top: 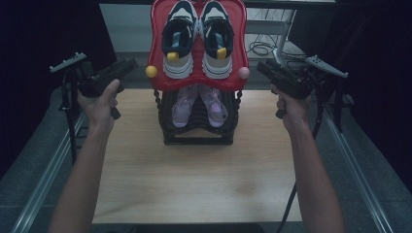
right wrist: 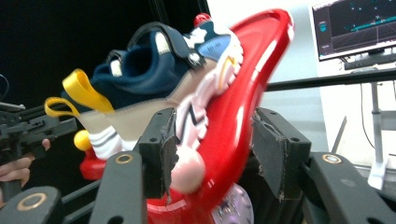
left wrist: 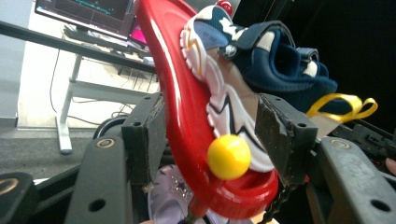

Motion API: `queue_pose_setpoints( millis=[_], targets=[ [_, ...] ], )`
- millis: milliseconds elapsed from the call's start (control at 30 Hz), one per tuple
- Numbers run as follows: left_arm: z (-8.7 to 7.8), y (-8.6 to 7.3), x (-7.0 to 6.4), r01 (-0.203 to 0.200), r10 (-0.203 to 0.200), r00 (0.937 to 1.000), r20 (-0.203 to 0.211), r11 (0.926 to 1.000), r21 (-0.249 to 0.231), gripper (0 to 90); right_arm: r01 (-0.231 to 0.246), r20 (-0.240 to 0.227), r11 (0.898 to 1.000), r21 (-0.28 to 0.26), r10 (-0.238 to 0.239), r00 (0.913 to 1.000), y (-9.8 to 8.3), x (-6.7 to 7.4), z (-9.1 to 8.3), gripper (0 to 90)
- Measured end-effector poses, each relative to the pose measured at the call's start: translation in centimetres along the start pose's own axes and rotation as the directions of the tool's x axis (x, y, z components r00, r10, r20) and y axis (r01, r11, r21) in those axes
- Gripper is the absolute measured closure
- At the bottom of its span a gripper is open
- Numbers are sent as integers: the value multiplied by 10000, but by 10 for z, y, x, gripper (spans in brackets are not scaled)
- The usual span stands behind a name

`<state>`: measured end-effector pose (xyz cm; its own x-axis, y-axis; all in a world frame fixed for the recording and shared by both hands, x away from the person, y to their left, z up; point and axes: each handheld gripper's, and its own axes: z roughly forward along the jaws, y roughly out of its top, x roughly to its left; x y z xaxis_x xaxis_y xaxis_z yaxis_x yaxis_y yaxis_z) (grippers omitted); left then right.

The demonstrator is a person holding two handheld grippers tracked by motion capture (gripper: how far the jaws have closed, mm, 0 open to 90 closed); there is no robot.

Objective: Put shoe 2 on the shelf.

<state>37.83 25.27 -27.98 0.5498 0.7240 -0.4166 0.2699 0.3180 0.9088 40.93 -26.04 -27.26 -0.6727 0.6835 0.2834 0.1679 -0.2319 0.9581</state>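
A red tray [top: 155, 29] carrying a pair of navy sneakers [top: 197, 36] tops the black rack [top: 197, 133]. The left gripper [top: 127, 65] and right gripper [top: 265, 68] flank the tray, each with jaws wide open astride its edge, gripping nothing.

Red tray [top: 155, 48] on the black rack [top: 167, 138] blocks 12 o'clock, sneakers [top: 199, 41] on top. Bare table [top: 194, 179] from 3 through 6 to 9 o'clock lies passable. Tray's edges sit between both grippers' parted jaws.
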Motion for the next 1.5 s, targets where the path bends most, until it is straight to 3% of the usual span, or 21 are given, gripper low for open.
queue_pose_setpoints(
  millis=[300, 567, 800, 1233, 1500],
  targets=[
    [-8, -29, 11, -89, 92, 9996, -253, 9999, 139, 435, -99, 222, 9993, 363, 91, 9997, -28, -17, -13, 502],
    [-11, -55, 24, 174, -161, 9993, -328, 9990, 402, 438, -294, 264, 9975, 635, 277, 9993, -52, -27, -17, 504],
    [-15, -77, 28, -27, 60, 9989, -455, 9973, 739, 437, -281, 355, 9960, 850, 252, 9991, -74, -30, -21, 505],
    [-23, -117, 49, 467, -367, 9958, -835, 9915, 1216, 438, -858, 481, 9902, 1098, 809, 9956, -120, -48, -30, 504],
    [-21, -126, 57, 576, -443, 9943, -970, 9886, 1392, 439, -772, 709, 9867, 1433, 675, 9952, -129, -54, -28, 505]
  ],
)
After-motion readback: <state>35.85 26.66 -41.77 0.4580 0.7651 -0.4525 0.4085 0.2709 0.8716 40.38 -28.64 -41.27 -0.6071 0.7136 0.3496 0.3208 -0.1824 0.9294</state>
